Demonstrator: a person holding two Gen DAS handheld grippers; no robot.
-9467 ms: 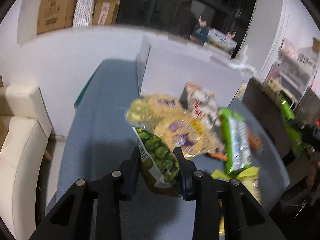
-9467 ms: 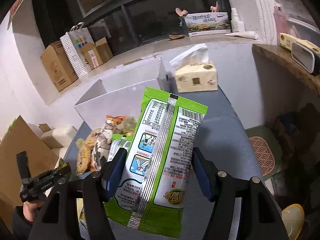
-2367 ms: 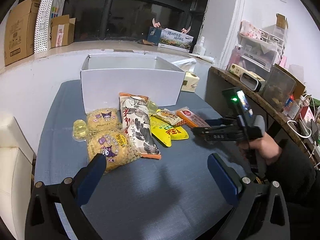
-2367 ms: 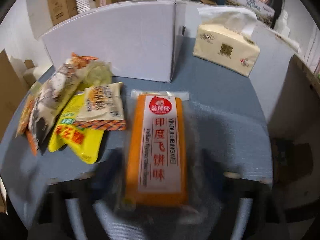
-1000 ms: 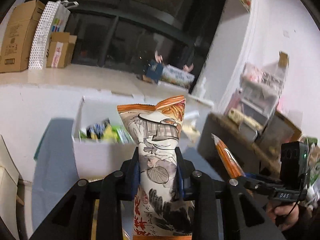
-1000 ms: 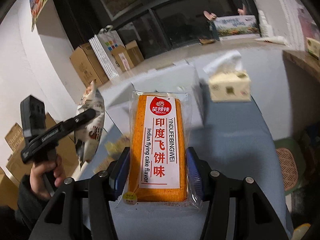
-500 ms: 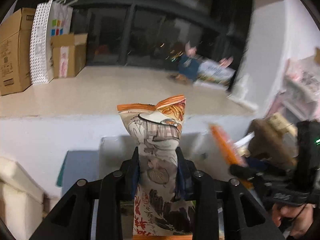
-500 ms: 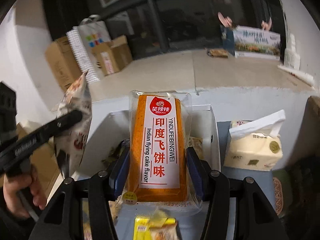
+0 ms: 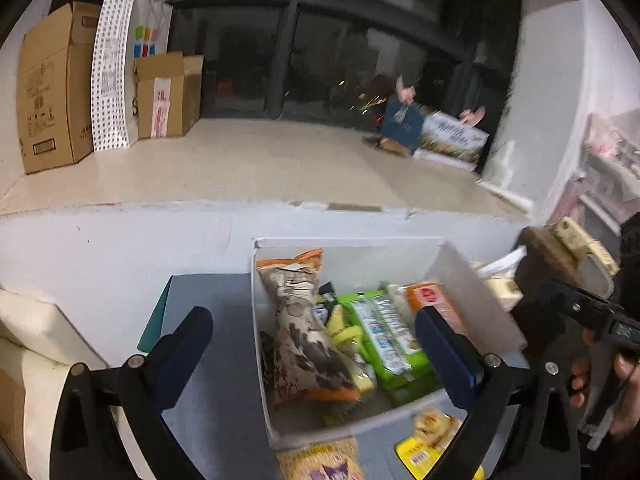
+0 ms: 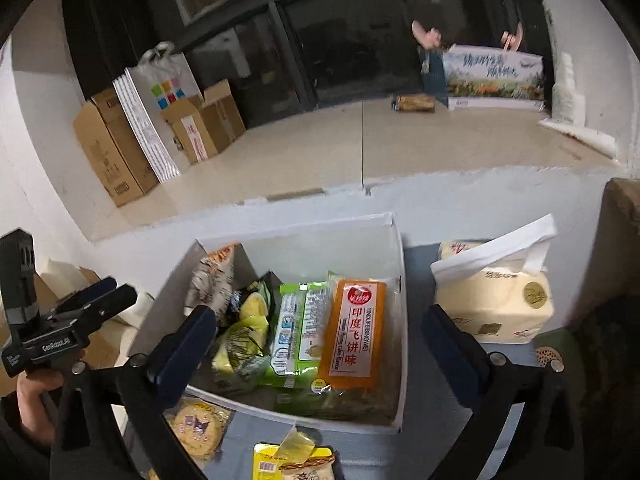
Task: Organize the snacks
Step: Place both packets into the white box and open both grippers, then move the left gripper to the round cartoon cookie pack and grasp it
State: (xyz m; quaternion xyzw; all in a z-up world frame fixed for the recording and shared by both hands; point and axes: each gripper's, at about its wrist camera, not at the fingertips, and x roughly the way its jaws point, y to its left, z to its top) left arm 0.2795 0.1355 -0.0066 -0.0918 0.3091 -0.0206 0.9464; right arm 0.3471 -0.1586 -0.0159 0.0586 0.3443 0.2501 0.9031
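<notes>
Left gripper (image 9: pixel 312 344) and right gripper (image 10: pixel 320 340): both spread wide and empty, poised above the white rectangular cardboard box (image 10: pixel 401 320) on the blue-grey cloth-covered surface (image 9: pixel 208 360). Inside the box: tall cream-and-orange printed snack bag (image 9: pixel 300 328) along the left wall, green-edged flat wrapper (image 10: pixel 296 332) mid-box, orange flat cake packet with a red-and-white label (image 10: pixel 356 336) at the right. Outstanding, by appearance: round yellow biscuit pack (image 10: pixel 196 428) and yellow foil pouch (image 10: pixel 272 464) on the surface in front of the box; task judged well advanced, not complete.
</notes>
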